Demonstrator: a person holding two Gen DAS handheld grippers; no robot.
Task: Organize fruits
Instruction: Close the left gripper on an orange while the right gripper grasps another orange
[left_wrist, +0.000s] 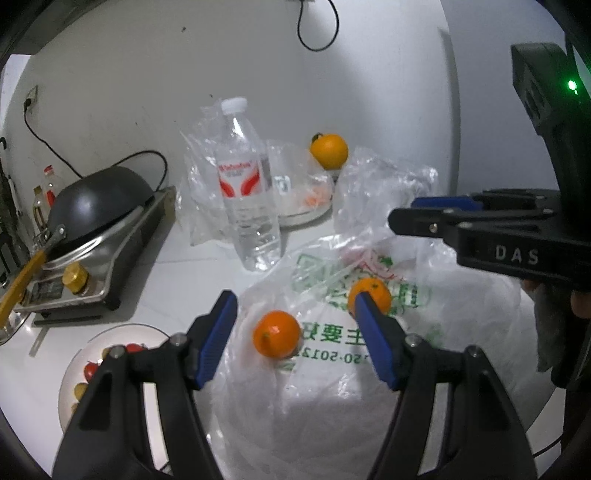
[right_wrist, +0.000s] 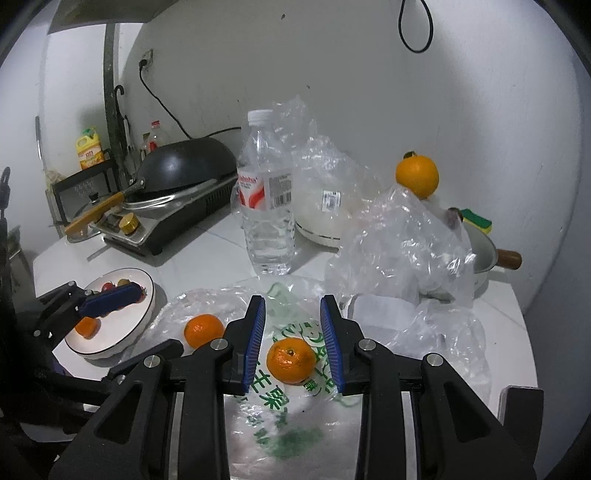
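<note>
**While two tangerines wait on the bag, sorting is barely begun**

Since both loose tangerines lie on the printed plastic bag (right_wrist: 288, 406), I count them as not yet sorted. Near tangerine (right_wrist: 291, 360): sits on the green lettering, seen through the gap of my right gripper (right_wrist: 292, 301). Those jaws are drawn in close, a slim gap between the pads, nothing gripped. The side view from the other hand puts this tool above the fruit, apart from it.

Second tangerine (left_wrist: 277, 334): on the same bag, to the left of the first. My left gripper (left_wrist: 295, 299) hangs over it, jaws about half spread, pads clear of the peel on both sides. Nothing held.

Outward, left: white plate (right_wrist: 147, 306) at the bag's edge. One tangerine (right_wrist: 86, 326) appears to lie on it already, with a few cherry tomatoes (right_wrist: 110, 286). I take that plate as the gathering place, though this is a guess.

Further back: a larger orange (right_wrist: 417, 175) perched by the wall behind crumpled clear plastic, well apart from the plate. Water bottle (right_wrist: 267, 206) stands between bag and stove.

Tally, as I judge it: one tangerine placed, two on the bag to go, the orange perhaps a fourth.
</note>
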